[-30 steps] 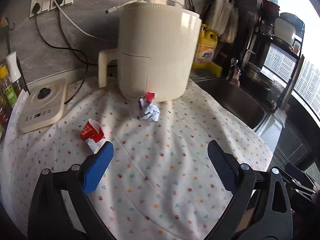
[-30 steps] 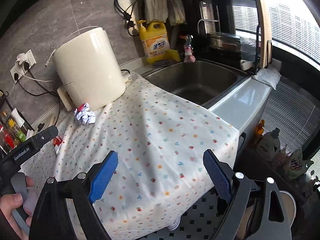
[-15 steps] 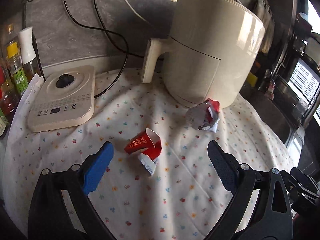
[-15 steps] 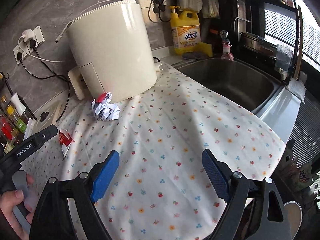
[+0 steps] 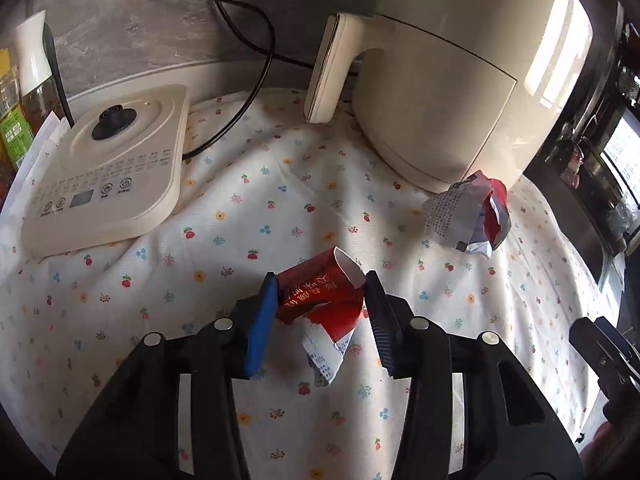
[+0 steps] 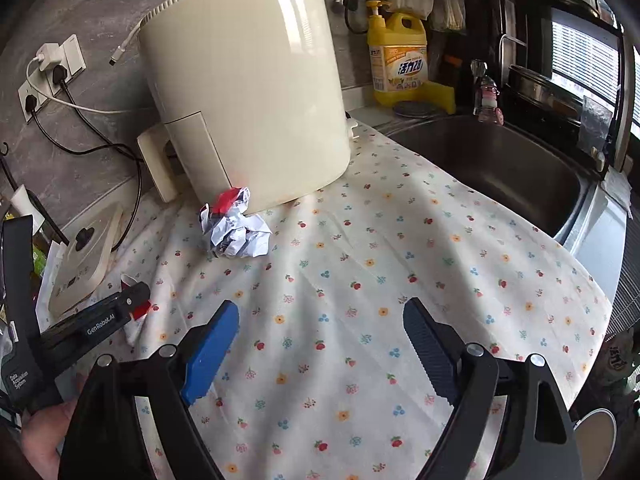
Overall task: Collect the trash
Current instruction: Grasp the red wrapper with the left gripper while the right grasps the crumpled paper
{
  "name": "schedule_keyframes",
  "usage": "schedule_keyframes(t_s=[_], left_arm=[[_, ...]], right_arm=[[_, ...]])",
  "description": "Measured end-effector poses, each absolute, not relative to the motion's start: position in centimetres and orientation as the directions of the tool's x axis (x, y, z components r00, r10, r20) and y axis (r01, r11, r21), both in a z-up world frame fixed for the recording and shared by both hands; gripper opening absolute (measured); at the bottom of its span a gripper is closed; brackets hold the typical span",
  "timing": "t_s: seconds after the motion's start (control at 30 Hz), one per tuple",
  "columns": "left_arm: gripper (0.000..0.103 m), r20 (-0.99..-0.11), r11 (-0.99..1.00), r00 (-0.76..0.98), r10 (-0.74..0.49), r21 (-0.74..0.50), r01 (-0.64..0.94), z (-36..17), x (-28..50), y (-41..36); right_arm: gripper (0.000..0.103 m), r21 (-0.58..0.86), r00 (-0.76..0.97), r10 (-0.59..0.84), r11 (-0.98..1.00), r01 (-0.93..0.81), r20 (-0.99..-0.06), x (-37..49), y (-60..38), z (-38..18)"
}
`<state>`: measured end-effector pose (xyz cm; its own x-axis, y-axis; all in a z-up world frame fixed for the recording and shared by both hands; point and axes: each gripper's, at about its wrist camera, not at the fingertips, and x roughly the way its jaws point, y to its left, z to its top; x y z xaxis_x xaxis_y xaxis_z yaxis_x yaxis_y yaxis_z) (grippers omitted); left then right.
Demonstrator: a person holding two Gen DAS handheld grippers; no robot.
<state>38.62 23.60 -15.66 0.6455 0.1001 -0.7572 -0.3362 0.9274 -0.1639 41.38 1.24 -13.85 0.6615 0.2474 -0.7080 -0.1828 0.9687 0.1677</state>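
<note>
A flattened red and white carton [image 5: 320, 300] lies on the floral cloth [image 5: 240, 220]. My left gripper [image 5: 320, 304] has closed around it, both pads touching its sides. A crumpled white and red paper ball [image 5: 466, 216] lies to the right, against the cream appliance [image 5: 452, 80]. In the right wrist view the paper ball [image 6: 234, 228] sits ahead and to the left of my right gripper [image 6: 320, 340], which is open and empty above the cloth [image 6: 400, 260]. The left gripper's body [image 6: 96, 324] shows at the left there, mostly hiding the carton [image 6: 140, 312].
A flat cream control base [image 5: 104, 172] lies at the left with bottles [image 5: 20, 112] behind it. Black cables [image 5: 240, 40] run along the wall. A steel sink [image 6: 500, 168] is to the right, with a yellow detergent bottle [image 6: 398, 60] behind it.
My left gripper moved forward and down over the red carton and its jaws closed on it. My right gripper moved forward over the cloth, still open.
</note>
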Motion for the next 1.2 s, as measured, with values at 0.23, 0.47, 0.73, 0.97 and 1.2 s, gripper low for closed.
schedule_keyframes(t_s=[0.23,0.47,0.73,0.97,1.2], left_arm=[[0.041,-0.703,0.916,0.695,0.152,-0.164,-0.367,-13.8,37.2,25.6],[0.041,-0.691,0.895,0.696,0.197,-0.162,-0.415,-13.8,37.3,28.7],[0.041,-0.688,0.892,0.697,0.201,-0.165,-0.421,-13.9,37.3,28.8],[0.041,-0.67,0.905,0.716,0.197,-0.157,-0.396,-12.8,37.1,26.7],[0.041,-0.662,0.935,0.731,0.167,-0.129,-0.33,-11.8,36.1,21.8]], right_arm=[[0.082,0.158,0.643,0.278,0.958,-0.24,-0.713,44.0,4.2,-14.6],[0.077,0.167,0.631,0.317,0.943,-0.286,-0.708,46.6,8.0,-14.9],[0.019,0.177,0.621,0.345,0.932,-0.317,-0.704,48.2,9.8,-14.5],[0.015,0.189,0.637,0.353,0.931,-0.312,-0.685,45.6,7.3,-13.7],[0.015,0.223,0.678,0.341,0.94,-0.259,-0.651,41.5,2.5,-12.5]])
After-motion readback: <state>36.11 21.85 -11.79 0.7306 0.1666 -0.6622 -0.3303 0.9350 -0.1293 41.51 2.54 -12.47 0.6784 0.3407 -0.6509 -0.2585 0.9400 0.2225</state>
